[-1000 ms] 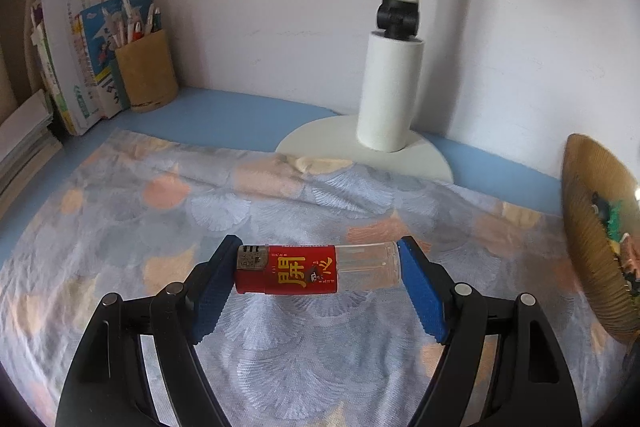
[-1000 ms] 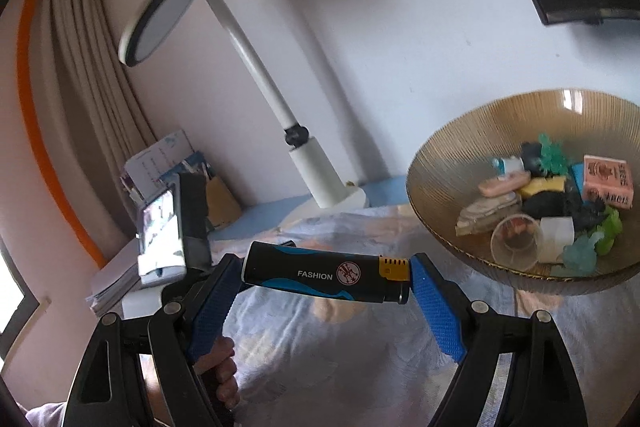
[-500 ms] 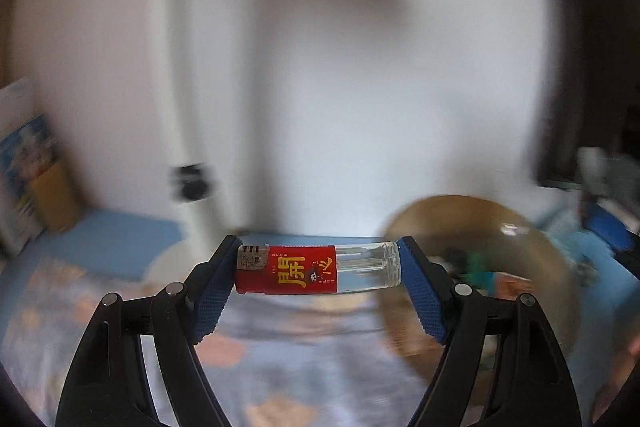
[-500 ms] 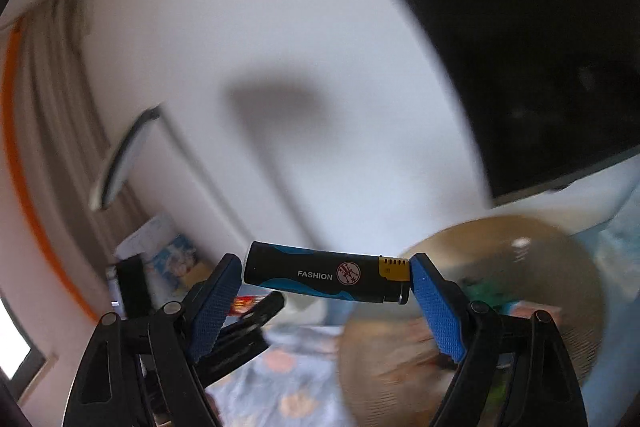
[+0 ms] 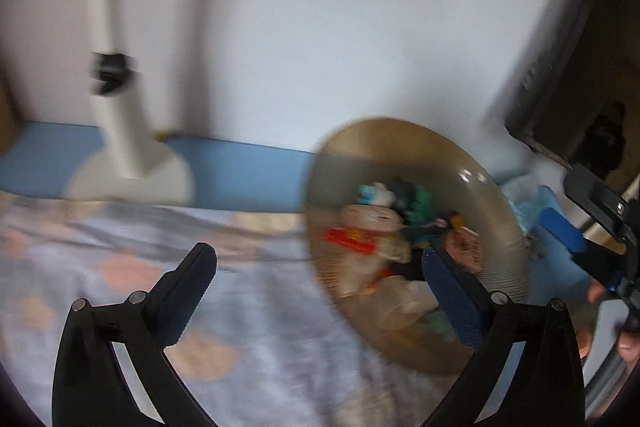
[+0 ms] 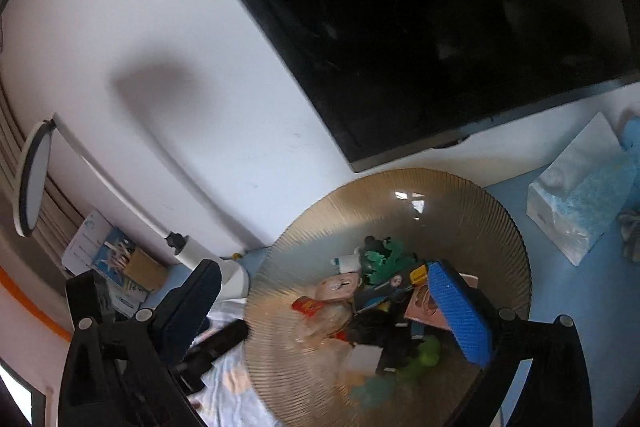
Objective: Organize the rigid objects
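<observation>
Both views are blurred by motion. A ribbed amber glass bowl holds several small items. Among them lie a red lighter with a clear body and a black-and-blue lighter. My left gripper hangs at the bowl's left rim, its jaws opening, nothing between them. My right gripper hangs over the bowl, its jaws also opening and empty; in the left wrist view the right gripper shows beyond the bowl.
A white desk lamp stands at the back left of the bowl. A dark screen hangs behind it. A tissue pack lies at the right, a pen holder with books far left. Patterned cloth covers the blue table.
Both grippers swung over to the bowl and opened. The red lighter has left the left jaws and the black-and-blue lighter the right jaws; both now lie in the bowl.
</observation>
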The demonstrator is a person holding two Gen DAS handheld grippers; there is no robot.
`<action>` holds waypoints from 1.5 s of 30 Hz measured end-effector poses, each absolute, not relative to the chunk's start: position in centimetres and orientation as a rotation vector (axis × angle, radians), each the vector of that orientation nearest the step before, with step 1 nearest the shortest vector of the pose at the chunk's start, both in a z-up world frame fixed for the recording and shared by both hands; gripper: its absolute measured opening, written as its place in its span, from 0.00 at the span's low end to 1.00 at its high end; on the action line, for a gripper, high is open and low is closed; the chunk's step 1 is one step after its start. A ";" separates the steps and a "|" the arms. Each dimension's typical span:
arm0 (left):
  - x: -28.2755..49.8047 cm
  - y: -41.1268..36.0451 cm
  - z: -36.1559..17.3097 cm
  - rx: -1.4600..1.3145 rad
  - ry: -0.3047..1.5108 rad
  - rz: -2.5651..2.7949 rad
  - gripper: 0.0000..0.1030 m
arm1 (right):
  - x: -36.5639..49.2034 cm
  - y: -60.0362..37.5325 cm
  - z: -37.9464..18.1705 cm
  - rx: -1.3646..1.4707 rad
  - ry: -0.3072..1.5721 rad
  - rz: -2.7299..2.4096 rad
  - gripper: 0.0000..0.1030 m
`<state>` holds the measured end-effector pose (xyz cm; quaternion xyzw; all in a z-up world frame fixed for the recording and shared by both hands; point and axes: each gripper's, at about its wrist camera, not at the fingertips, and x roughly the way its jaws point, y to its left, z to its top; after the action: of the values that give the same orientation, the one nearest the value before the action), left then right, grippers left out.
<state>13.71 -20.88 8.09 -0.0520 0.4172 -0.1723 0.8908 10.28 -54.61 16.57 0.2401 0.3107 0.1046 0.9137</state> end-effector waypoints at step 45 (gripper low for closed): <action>-6.1 -3.2 3.3 0.032 0.931 -0.036 1.00 | -5.4 -33.2 3.5 -0.037 0.944 0.039 1.00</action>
<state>-6.10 -3.19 3.30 0.0154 0.4487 -0.0173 0.8934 -5.40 -33.18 3.50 -0.0178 0.4545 0.0190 0.8903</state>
